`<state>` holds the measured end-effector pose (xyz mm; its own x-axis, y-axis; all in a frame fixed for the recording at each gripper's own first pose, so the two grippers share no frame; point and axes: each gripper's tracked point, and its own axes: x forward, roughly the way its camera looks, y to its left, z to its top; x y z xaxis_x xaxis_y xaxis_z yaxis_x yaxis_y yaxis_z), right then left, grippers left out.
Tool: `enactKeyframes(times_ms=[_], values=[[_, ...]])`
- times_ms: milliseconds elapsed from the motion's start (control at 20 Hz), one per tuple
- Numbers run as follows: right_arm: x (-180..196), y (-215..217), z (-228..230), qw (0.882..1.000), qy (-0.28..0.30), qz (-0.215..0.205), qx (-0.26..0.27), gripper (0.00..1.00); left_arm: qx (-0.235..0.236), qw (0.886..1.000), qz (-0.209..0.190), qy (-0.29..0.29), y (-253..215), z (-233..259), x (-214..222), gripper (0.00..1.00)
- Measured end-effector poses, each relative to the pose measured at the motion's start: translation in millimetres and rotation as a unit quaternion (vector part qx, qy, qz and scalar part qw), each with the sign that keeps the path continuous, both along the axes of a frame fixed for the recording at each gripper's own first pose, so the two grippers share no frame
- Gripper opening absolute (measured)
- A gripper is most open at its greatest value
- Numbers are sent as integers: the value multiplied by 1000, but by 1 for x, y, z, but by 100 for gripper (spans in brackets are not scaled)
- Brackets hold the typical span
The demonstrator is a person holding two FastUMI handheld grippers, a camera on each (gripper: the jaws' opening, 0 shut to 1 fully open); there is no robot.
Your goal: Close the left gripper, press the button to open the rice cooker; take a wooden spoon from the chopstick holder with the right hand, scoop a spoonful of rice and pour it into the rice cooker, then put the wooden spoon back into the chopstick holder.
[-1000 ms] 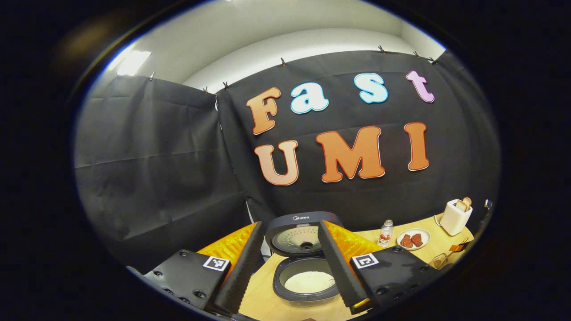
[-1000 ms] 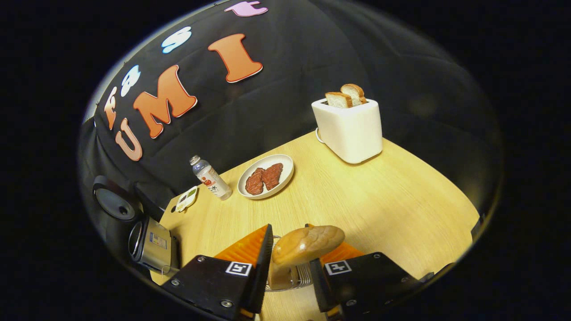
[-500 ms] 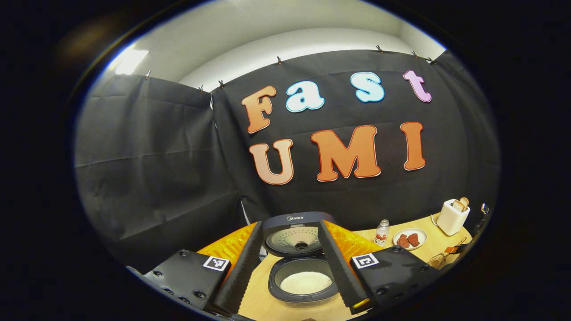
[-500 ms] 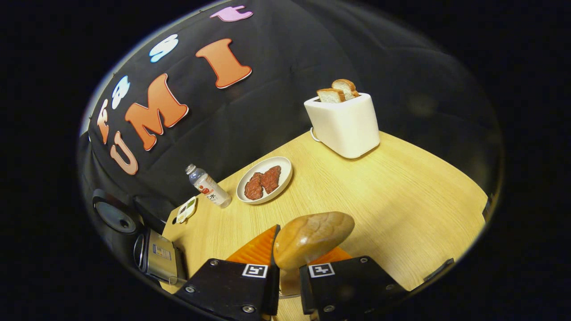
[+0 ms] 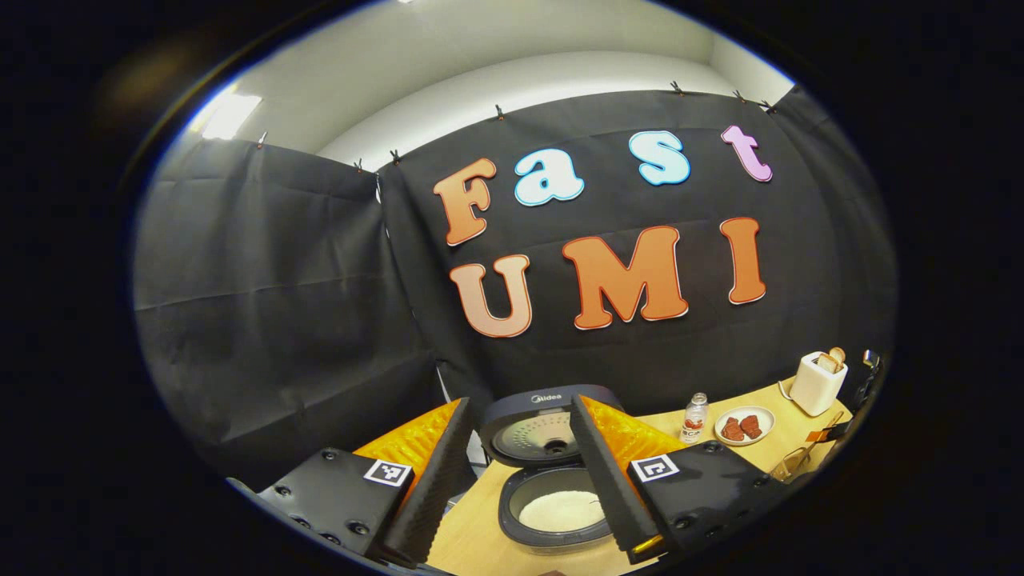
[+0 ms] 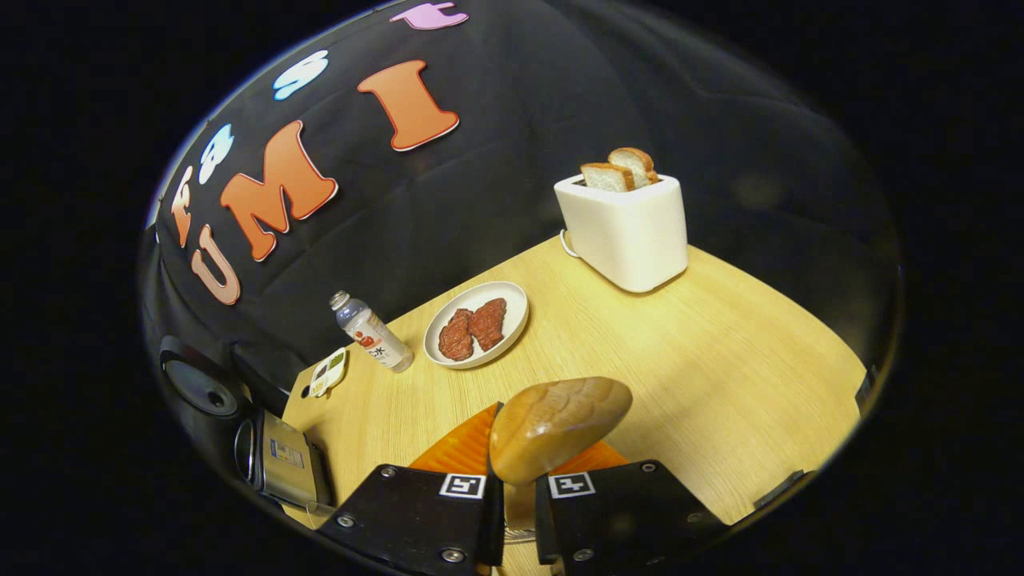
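Right now my right gripper (image 6: pixel 512 500) has its jaws clamped on the wooden spoon (image 6: pixel 556 426), its smooth rounded bowl above the pale wood-grain surface (image 6: pixel 720 376). My left gripper (image 5: pixel 520 480) has jaws apart, framing the open rice cooker (image 5: pixel 552 500) holding white rice (image 5: pixel 562 512).

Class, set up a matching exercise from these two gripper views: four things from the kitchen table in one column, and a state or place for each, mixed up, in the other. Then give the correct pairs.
Column 1
1. rice cooker
2. wooden spoon
3. toaster
4. plate

Column 2
A. holds two slices of bread, standing up out of the top
B. lid raised, white rice in the pot
C. carries two dark red pieces of meat, next to a small bottle
D. gripped between the fingers of the right tool

Pairs: 1-B, 2-D, 3-A, 4-C
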<state>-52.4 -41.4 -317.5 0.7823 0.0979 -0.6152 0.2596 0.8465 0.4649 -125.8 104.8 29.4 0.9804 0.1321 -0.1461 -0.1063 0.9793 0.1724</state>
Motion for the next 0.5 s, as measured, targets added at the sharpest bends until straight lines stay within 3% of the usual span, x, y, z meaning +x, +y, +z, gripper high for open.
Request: enactKeyframes(times_ms=[100,350,500], values=[[-6,-6,28,1000,-23,-2,-7,14,-2,1000,-1,2,4,-3,1,77],[-23,2,102,996,-84,18,-18,14,-14,1000,-4,-3,15,-9,2,100],[-35,32,130,993,-107,49,-3,14,-28,1000,-8,0,20,-16,5,95]])
